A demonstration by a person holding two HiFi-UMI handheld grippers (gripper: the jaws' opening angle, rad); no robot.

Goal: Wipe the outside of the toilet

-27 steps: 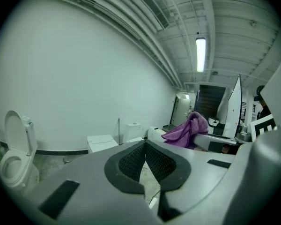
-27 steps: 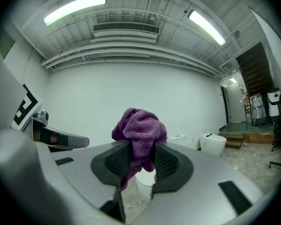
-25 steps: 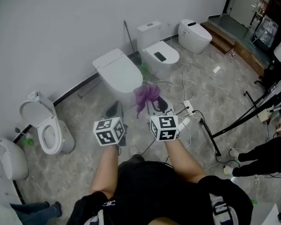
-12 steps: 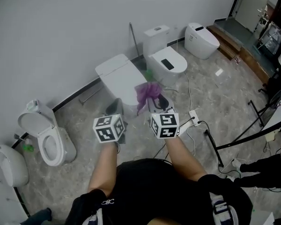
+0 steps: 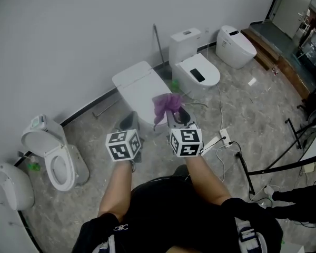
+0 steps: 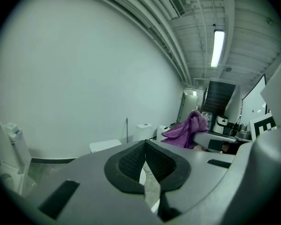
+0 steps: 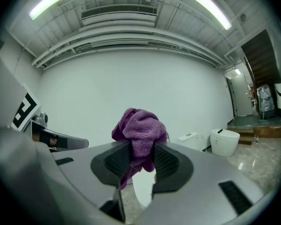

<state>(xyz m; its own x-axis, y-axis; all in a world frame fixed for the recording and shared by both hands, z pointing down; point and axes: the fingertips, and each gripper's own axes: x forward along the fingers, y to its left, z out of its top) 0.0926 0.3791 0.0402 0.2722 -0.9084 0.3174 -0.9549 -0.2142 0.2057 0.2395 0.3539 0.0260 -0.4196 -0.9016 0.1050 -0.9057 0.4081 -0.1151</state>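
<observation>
toilet (image 5: 139,87): white, lid down, standing on the grey floor (image 5: 253,109) against the wall, just beyond my two tips and a bit below them. nothing touches it yet.

nearest to me, left gripper (image 6: 145,159): pads pressed together, nothing between them. it hangs beside the right one, idle.

right gripper (image 7: 141,162): clamped on the purple cloth (image 7: 139,128). most of the cloth bunches above the pads and a short tail hangs under them. in the head view the bunch sits over the toilet's front edge, in the air, not on it.

step in hand, as i read it: bring the cloth down to the shell and start wiping. to do it well i'd tilt the right gripper so the bunched cloth leads and the hard tips stay off the porcelain, then take the lid top first, then the sides, then the base. i'd keep the clamp firm, since the hold looks to be on the lower part of the cloth and dragging could pull it out.

right of the toilet, a power strip (image 5: 221,138) and cables lie on the floor; mind them when working that side.

farther off: a thin pole (image 5: 159,44) leans on the wall, then a tank toilet (image 5: 196,70), then a rounded one (image 5: 237,46).
</observation>
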